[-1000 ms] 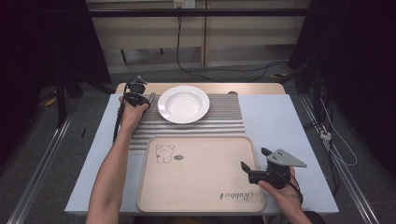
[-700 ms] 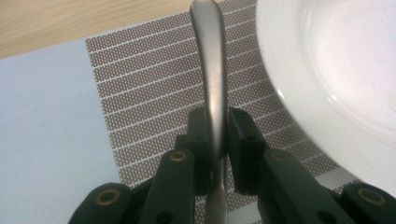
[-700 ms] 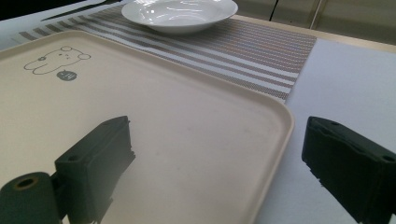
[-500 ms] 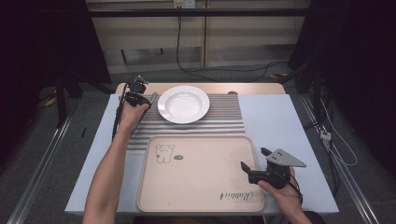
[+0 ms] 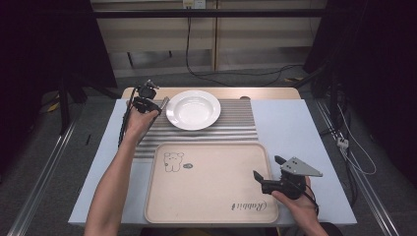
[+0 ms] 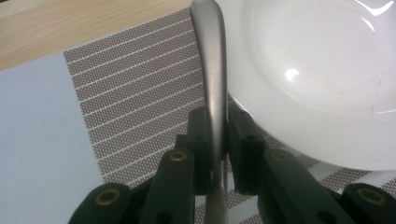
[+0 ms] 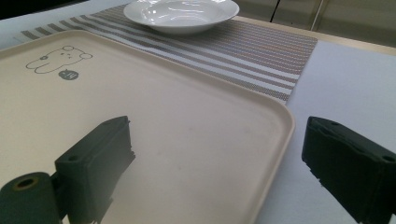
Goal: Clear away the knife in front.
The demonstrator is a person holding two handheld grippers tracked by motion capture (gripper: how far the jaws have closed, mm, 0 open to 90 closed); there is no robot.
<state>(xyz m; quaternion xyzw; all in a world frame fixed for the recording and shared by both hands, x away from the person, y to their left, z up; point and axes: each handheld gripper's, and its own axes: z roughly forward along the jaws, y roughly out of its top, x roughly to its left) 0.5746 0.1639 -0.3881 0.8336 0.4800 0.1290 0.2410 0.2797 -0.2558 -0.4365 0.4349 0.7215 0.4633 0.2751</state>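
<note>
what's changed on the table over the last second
Hardly anything. The left gripper stays shut on the metal utensil handle beside the white plate. The right gripper stays open at the tray's right edge.

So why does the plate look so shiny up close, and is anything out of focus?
In the left gripper view the white plate throws bright glare spots, and the metal utensil handle shows a soft sheen. In the right gripper view the near black jaws blur. The high view is evenly lit on the table, dark around it.
</note>
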